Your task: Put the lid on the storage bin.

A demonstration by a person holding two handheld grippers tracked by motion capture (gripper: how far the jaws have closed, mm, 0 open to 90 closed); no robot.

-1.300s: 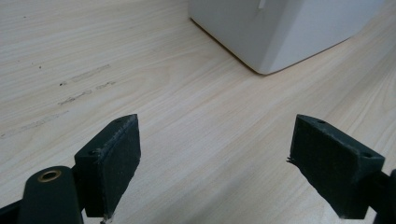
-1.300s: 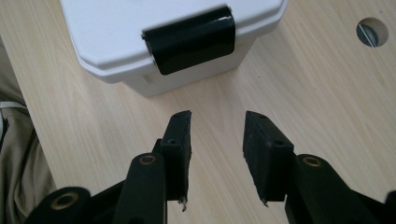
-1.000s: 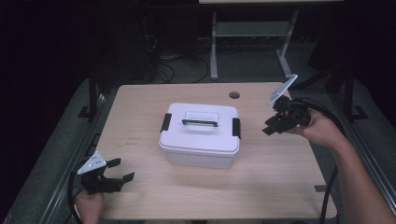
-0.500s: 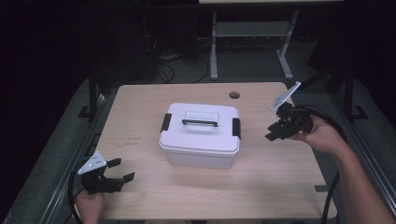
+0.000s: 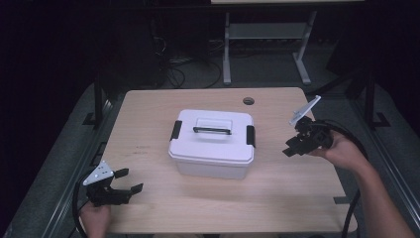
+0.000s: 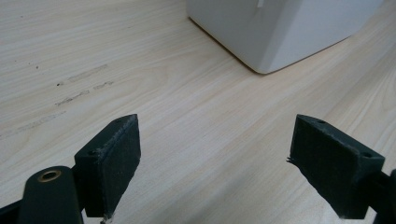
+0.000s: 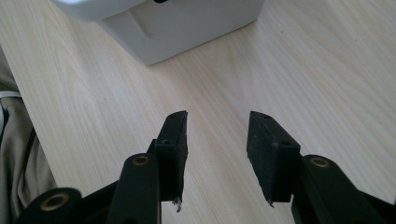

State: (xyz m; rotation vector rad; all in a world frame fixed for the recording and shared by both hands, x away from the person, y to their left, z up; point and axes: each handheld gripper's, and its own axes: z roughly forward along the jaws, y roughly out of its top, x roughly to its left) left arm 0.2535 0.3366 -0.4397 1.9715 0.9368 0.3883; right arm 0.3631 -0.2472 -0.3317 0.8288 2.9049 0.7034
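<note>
The white box (image 5: 212, 144) sits mid-frame on the desk (image 5: 297, 183). Both hand-held grippers, left (image 5: 121, 182) wide, right (image 5: 292, 146) half open, hold nothing. Probably line up with the black clips (image 5: 250, 135) slowly.

Dim surroundings, evenly lit tabletop (image 5: 297, 198)

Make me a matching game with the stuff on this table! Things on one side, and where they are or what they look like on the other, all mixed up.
Things:
1. white box
2. left gripper
3. right gripper
4. small round hole

Descriptions:
A. near the table's far edge
B. in the middle, lid on, black latches at both ends
C. open wide, low at the near left corner
D. open, held to the right of the box

Pairs: 1-B, 2-C, 3-D, 4-A
</note>
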